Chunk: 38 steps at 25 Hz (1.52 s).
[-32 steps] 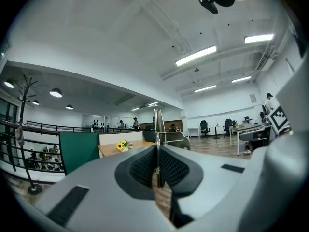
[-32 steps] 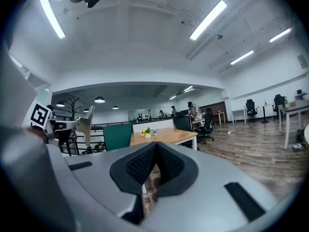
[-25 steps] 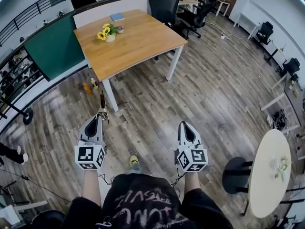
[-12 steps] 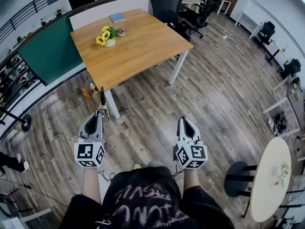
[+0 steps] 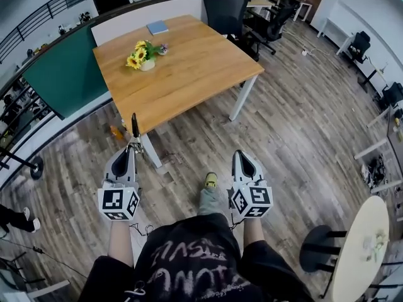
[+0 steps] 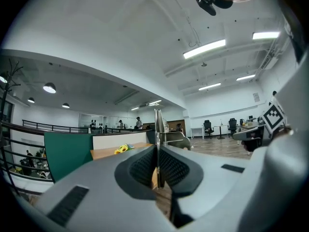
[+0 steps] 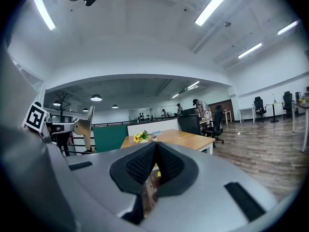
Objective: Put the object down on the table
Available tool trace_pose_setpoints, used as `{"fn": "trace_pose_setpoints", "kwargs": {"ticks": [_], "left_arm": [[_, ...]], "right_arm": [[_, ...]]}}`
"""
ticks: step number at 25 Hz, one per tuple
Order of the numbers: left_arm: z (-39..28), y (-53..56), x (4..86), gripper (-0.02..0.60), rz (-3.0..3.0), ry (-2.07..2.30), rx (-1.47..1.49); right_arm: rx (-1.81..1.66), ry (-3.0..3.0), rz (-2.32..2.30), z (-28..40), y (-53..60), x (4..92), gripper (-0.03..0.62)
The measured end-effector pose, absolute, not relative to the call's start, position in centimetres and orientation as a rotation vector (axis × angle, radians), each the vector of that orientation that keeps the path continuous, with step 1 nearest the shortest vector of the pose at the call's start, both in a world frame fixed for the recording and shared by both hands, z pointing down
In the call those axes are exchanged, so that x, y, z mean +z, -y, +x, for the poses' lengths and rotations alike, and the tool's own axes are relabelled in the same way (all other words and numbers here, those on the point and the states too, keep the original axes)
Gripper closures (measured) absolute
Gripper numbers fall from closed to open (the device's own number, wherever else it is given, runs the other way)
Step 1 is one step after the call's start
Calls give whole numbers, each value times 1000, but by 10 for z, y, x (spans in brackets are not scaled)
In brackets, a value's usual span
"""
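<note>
Wooden table (image 5: 189,74) has come nearer, so the left gripper (image 5: 130,150), pinching a thin tool (image 5: 134,126), can soon reach its near edge; the right gripper (image 5: 238,156) is pressed together, empty

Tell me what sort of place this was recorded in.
Most likely an open-plan office: a wooden table with a vase of sunflowers on it, black swivel chairs behind it, and long strip lights on the ceiling.
</note>
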<state>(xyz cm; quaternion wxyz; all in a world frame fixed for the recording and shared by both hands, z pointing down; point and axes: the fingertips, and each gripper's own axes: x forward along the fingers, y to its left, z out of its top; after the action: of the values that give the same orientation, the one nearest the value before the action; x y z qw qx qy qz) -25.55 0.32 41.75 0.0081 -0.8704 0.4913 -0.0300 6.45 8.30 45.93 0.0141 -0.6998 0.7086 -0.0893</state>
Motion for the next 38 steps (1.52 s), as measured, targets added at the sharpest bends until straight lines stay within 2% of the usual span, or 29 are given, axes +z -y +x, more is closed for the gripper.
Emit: {"fn": "trace_pose_setpoints", "kwargs": {"ticks": [21,27,38], "left_arm": [[-114,271,434,566,-2583,-1848,-206],[-91,313,442,566,-2542,-1892,-296],[-87,341,454,566,-2530,-1933,-355]], "right_arm": [[-339,-2443,-1977,219,254,465,589],[-362,-2484,-1920,237,309,471,589],[-370,-2519,-1871,236,350,473,589]]}}
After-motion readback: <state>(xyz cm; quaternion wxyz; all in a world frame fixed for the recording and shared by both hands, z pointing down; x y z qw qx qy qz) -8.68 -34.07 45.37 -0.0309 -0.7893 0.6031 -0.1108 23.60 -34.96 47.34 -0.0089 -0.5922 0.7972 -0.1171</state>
